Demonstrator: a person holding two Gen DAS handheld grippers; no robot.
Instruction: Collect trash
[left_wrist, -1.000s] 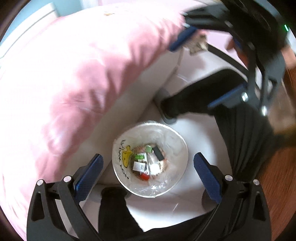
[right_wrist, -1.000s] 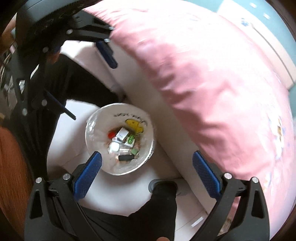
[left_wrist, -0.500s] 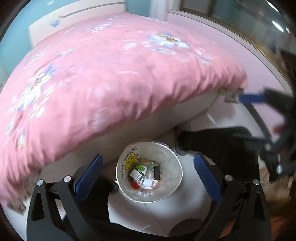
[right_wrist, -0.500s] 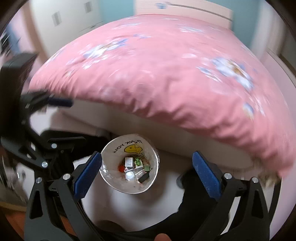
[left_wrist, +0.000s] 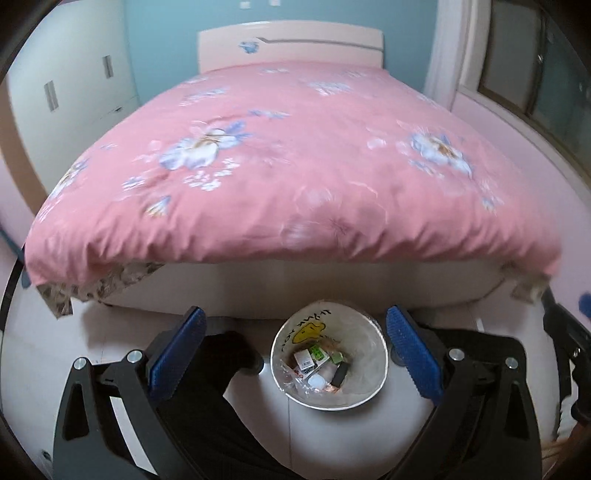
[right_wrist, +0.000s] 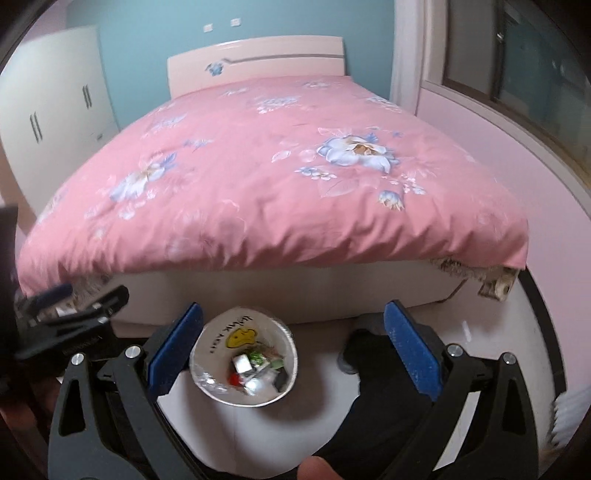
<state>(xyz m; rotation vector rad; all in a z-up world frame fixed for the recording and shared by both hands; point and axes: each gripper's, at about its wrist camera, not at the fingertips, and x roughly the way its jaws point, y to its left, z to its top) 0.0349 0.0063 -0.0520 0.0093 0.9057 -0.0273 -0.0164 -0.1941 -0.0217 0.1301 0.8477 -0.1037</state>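
One bed (left_wrist: 295, 184) with a pink floral quilt and a pale headboard (left_wrist: 290, 48) fills the upper half of both views. One white wardrobe (right_wrist: 48, 110) stands to its left; one window (right_wrist: 517, 66) is on the right. One round white bin lined with clear plastic (left_wrist: 373, 391) sits on the pale floor at the bed's foot, between a person's two dark-trousered legs. Bag print: a yellow smiley-like mark plus dark lettering (too small to read). Inside: several small wrappers and boxes (left_wrist: 317, 365), count uncertain. Left gripper (left_wrist: 293, 350) and right gripper (right_wrist: 291, 349): blue pads spread wide, both empty, above the bin.
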